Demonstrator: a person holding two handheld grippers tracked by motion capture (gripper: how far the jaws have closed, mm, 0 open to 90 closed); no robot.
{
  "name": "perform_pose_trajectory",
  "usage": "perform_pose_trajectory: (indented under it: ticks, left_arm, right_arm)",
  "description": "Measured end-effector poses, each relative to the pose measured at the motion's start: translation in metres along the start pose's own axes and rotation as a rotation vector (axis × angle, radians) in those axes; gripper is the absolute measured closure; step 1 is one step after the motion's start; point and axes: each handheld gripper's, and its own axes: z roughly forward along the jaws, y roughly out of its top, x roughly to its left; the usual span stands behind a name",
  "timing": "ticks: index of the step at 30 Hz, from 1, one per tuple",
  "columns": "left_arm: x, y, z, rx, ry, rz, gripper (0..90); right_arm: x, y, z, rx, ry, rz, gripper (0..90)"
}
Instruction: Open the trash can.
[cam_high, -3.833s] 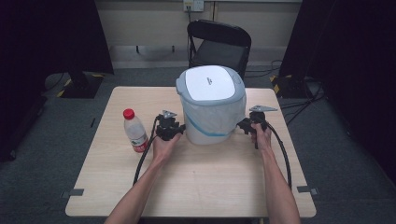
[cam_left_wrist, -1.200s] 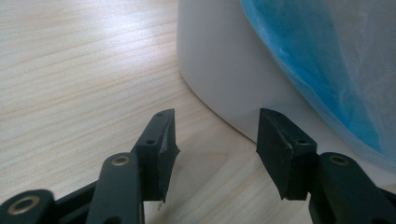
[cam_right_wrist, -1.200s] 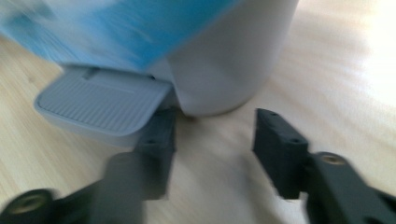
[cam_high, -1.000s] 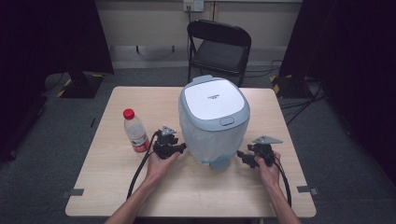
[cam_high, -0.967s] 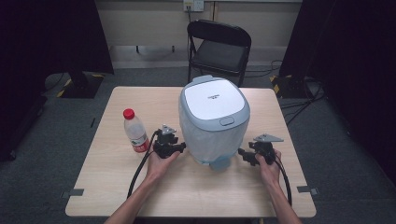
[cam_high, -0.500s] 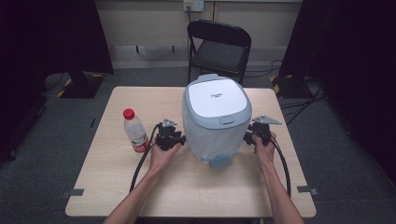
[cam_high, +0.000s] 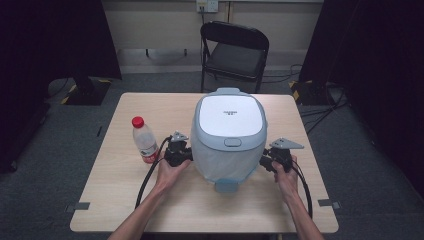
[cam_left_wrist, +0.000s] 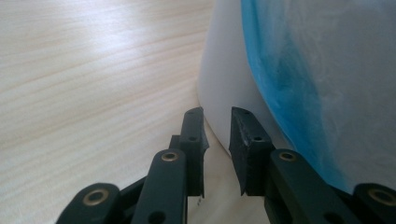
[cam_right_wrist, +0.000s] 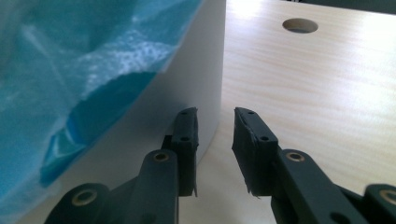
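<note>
Forearms are coming in from the bottom edge of the high view, one hand on each gripper. Left gripper (cam_high: 187, 156) is sitting low at the left flank of the rice cooker (cam_high: 228, 131); right gripper (cam_high: 263, 161) is sitting at its right flank. Both are close against the cooker body; actual contact isn't resolvable.

In the left gripper view the left gripper's jaws are standing slightly apart with a narrow gap, nothing between them, tips pointing at the white base of the cooker where it meets the table (cam_left_wrist: 84, 70). In the right gripper view the right gripper's jaws are likewise parted, gripping nothing, tips by the white base.

Cooker is sitting mid-table, lid closed, wrapped in blue-tinted plastic film (cam_right_wrist: 70, 60). A water bottle (cam_high: 144, 139) with red cap is standing upright just left of the left gripper. Beyond the table a black chair (cam_high: 235, 50) is standing.
</note>
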Motion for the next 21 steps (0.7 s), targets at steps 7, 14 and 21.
perform_pose_trajectory:
  ticks: [7, 14, 21]
  left_arm:
    - [-0.011, -0.011, -0.013, -0.01, -0.004, 0.0, 74.6]
    - [-0.014, -0.022, -0.026, -0.033, -0.009, 0.004, 74.6]
    - [-0.013, -0.027, -0.032, -0.04, 0.013, 0.008, 69.6]
  right_arm:
    - [0.008, -0.006, -0.011, 0.01, 0.012, -0.004, 67.2]
    - [0.016, -0.008, -0.013, 0.014, 0.029, -0.007, 70.4]
    - [0.024, -0.008, -0.013, 0.026, 0.028, -0.017, 66.9]
